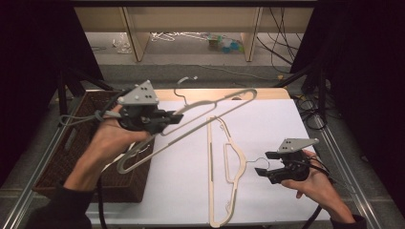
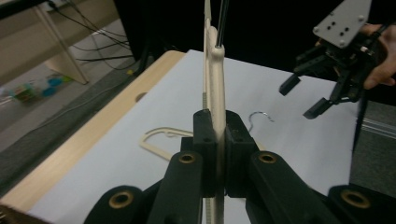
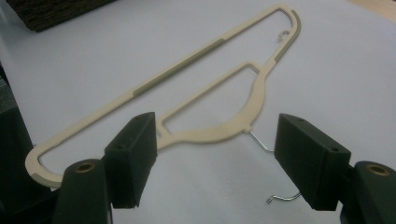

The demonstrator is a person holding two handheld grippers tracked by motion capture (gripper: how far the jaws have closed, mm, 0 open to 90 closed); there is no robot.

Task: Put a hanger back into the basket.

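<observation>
1. Your left gripper has its jaws clamped tight on a cream hanger and holds it in the air above the table's left side.
2. That raised hanger runs on a long slant in the high view: one end sits low over the wicker basket, the other reaches up and right toward the table's far edge. Its wire hook points away from you, toward the far edge.
3. In the left gripper view the pads press the hanger's flat body from both sides, edge-on.
4. Your right gripper stands with its jaws wide, nothing pressed between them; no earlier picture is at hand.
5. A second cream hanger lies flat on the white sheet, long axis running from you toward the far side, its bar on the left.
6. Its wire hook points right, toward your right gripper, and lies between the open jaws in the right gripper view.
7. What the basket holds you cannot tell from these views.
</observation>
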